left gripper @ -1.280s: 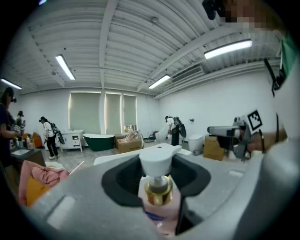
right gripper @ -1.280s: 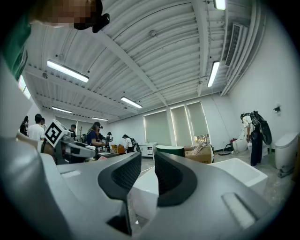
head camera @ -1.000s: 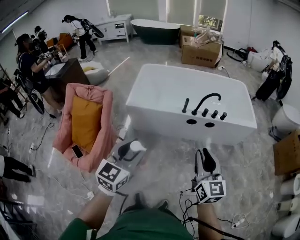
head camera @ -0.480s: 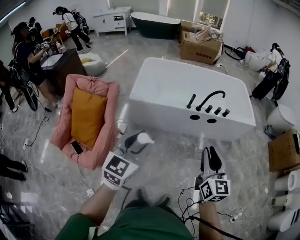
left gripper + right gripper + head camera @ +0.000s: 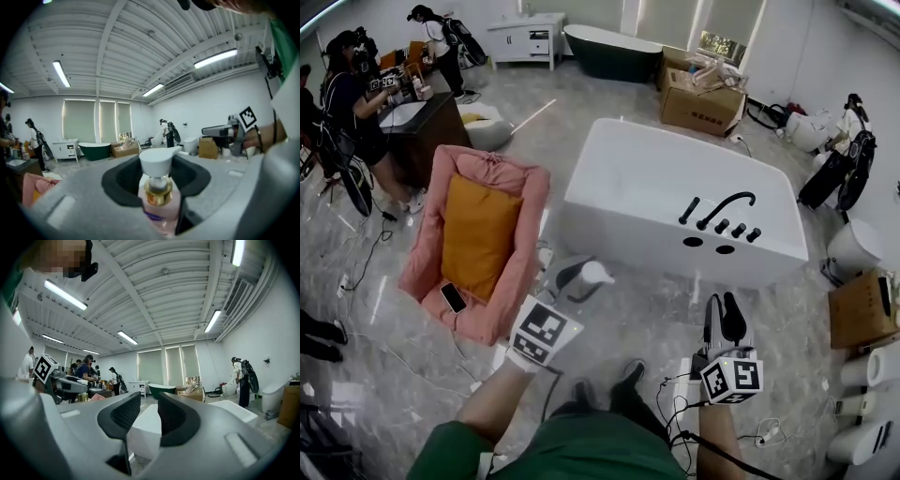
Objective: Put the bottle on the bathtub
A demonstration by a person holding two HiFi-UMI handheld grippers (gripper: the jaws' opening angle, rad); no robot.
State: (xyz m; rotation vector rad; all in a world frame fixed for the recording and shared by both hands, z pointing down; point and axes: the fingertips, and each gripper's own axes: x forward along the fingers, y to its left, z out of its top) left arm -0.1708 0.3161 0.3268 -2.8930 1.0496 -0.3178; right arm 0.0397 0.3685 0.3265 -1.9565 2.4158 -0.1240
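Note:
A pink pump bottle (image 5: pixel 581 276) with a white pump head and gold collar is held between the jaws of my left gripper (image 5: pixel 569 283), low over the marble floor in front of the white bathtub (image 5: pixel 630 228). In the left gripper view the bottle (image 5: pixel 158 202) stands upright between the grey jaws of the left gripper (image 5: pixel 157 174), which is shut on it. My right gripper (image 5: pixel 723 315) hovers to the right, short of the tub's front wall. Its jaws stand a little apart with nothing between them, and the bathtub (image 5: pixel 146 428) shows through the gap of the right gripper (image 5: pixel 149 416). A black faucet (image 5: pixel 721 207) sits on the tub's near rim.
A pink armchair (image 5: pixel 502 281) with an orange cushion (image 5: pixel 476 234) and a phone (image 5: pixel 453 298) stands left of the bottle. Cardboard boxes (image 5: pixel 703 94) and a dark green tub (image 5: pixel 609 42) are at the back. People work at the far left. Cables (image 5: pixel 761 433) lie near my feet.
The left gripper with the bottle has drifted right and a little closer to the tub's front. The right gripper has stayed about where it was. The head view has shifted forward.

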